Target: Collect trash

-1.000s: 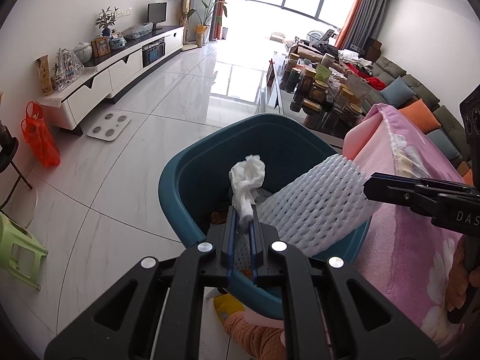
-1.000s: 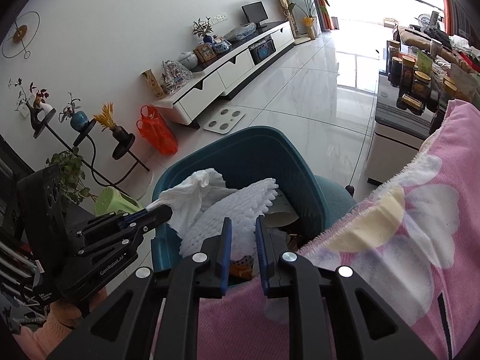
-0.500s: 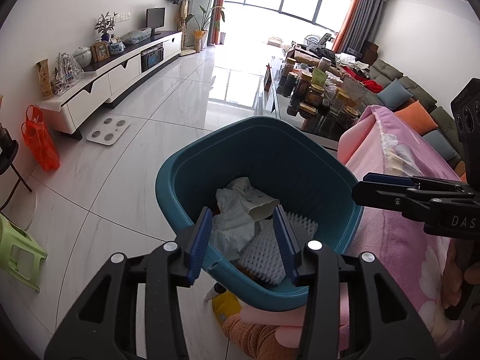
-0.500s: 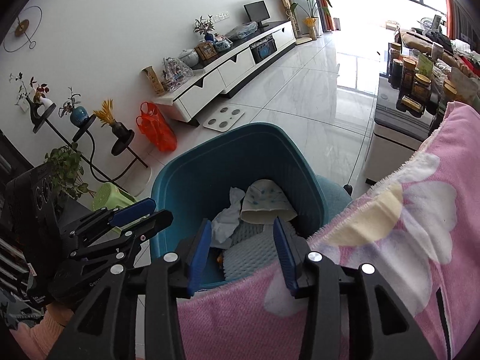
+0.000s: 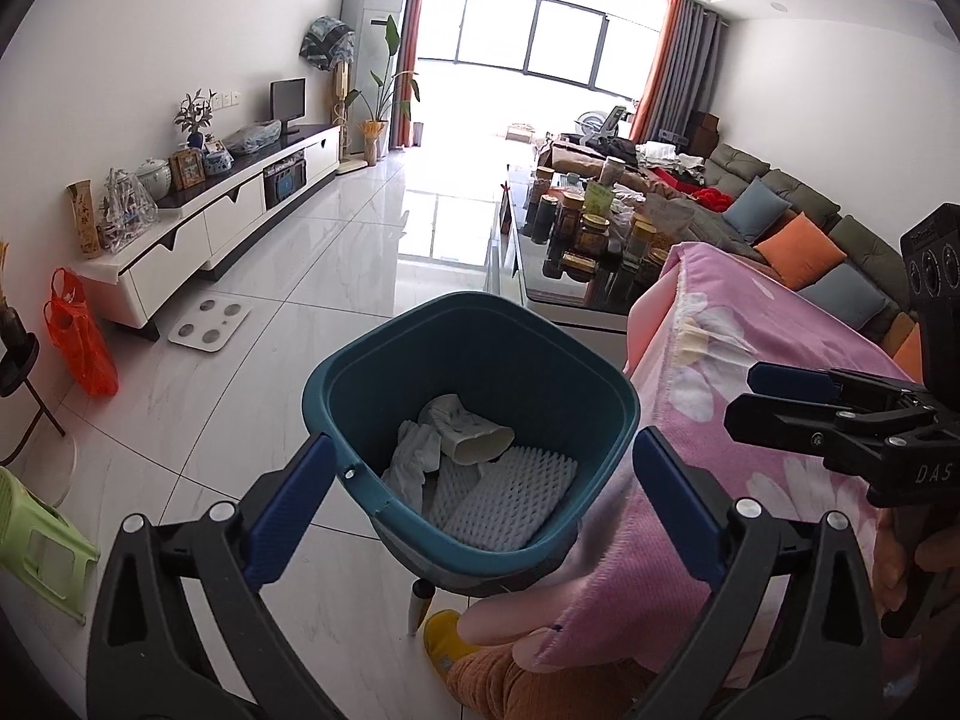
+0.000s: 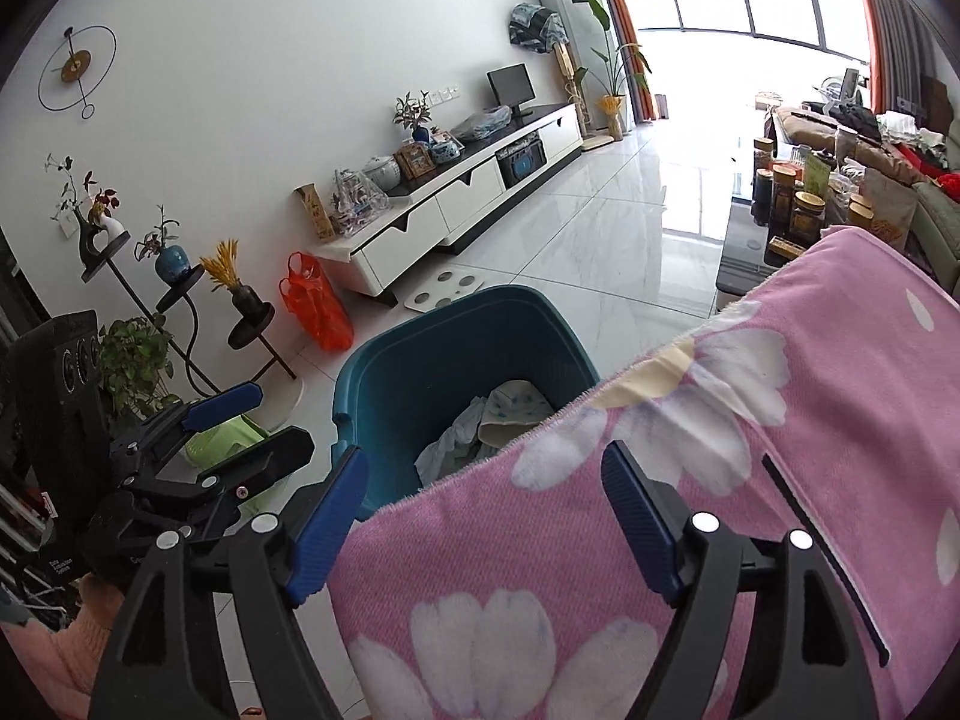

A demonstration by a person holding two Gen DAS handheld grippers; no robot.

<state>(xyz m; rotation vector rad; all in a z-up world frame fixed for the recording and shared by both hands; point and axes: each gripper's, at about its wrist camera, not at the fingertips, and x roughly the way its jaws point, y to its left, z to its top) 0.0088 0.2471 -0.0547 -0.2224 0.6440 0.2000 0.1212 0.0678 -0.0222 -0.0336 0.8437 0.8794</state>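
A teal trash bin (image 5: 360, 372) stands on the floor beside the pink flowered blanket (image 5: 780, 348). Inside lie a white foam net (image 5: 510, 498), a crumpled white tissue (image 5: 414, 456) and a paper cup (image 5: 468, 432). My left gripper (image 5: 480, 480) is open wide and empty above the bin's near rim. My right gripper (image 6: 480, 504) is open and empty over the blanket edge (image 6: 600, 540); it shows at the right in the left wrist view (image 5: 756, 396). The bin shows in the right wrist view (image 6: 432, 348), partly hidden by the blanket.
A white TV cabinet (image 5: 240, 210) lines the left wall, with an orange bag (image 5: 78, 336) and a scale (image 5: 210, 330) on the floor. A green stool (image 5: 36, 546) stands near left. A glass table with jars (image 5: 594, 240) and a sofa (image 5: 810, 228) are beyond.
The left gripper let go of the tissue and the right let go of the foam net; both dropped into the bin. Both grippers opened wide and pulled back and up.
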